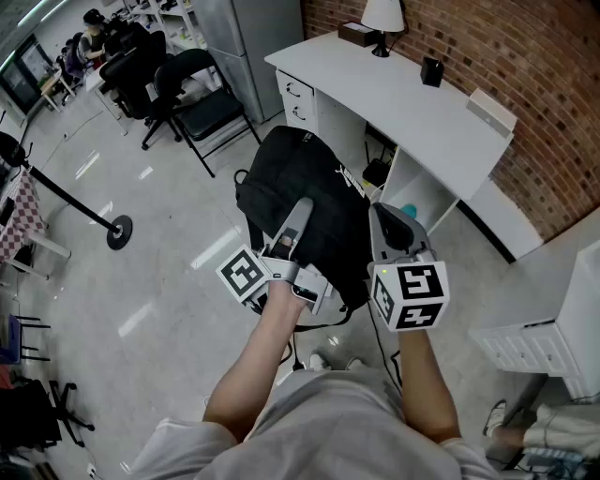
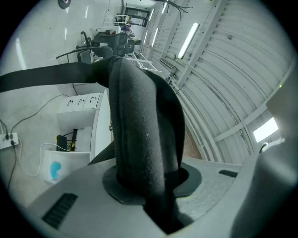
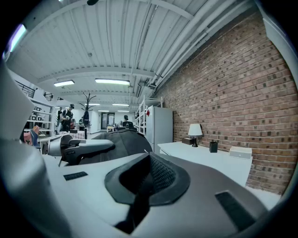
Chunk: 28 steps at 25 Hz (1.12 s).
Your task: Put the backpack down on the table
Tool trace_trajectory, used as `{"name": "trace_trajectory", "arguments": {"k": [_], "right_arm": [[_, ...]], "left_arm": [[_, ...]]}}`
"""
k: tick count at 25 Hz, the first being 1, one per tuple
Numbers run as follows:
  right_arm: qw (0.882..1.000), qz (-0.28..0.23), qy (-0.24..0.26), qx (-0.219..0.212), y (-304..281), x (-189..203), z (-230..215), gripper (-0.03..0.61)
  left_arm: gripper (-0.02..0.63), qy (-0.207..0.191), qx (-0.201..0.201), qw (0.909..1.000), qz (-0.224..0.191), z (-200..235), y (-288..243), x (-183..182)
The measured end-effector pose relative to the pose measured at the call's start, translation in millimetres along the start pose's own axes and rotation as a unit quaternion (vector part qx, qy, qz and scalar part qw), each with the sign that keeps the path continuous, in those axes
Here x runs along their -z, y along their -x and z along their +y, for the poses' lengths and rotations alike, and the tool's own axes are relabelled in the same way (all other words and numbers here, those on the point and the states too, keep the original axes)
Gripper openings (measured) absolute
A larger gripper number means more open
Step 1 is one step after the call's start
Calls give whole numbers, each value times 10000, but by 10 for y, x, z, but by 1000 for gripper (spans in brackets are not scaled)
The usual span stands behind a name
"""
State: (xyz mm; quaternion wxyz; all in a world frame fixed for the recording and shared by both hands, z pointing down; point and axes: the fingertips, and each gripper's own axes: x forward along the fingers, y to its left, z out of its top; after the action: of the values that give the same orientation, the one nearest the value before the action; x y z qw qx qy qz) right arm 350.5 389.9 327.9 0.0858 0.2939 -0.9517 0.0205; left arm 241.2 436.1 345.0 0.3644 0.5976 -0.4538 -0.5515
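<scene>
Backpack: hangs above the floor, short of the white table, by a padded strap pinched in the left gripper. Right gripper: closed on nothing, just beside. Could slip from that single pinch, or swing into the lamp on the way up.

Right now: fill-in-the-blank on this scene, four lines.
1. The left gripper has its jaws shut on the ____ of the backpack.
2. The backpack hangs above the ____, not yet on the table.
3. The lamp stands on the table by a ____ wall.
4. The right gripper has its jaws shut on ____.
Missing words: strap; floor; brick; nothing.
</scene>
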Motion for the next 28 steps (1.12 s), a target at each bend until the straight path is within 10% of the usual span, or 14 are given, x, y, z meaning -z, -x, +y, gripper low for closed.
{"name": "trace_trajectory", "arguments": {"k": [28], "right_arm": [[9995,36,-168,-283,-1245,29,-372,2]], "left_arm": [[101,-87,-71,9994,-325,506,-775,-830]]}}
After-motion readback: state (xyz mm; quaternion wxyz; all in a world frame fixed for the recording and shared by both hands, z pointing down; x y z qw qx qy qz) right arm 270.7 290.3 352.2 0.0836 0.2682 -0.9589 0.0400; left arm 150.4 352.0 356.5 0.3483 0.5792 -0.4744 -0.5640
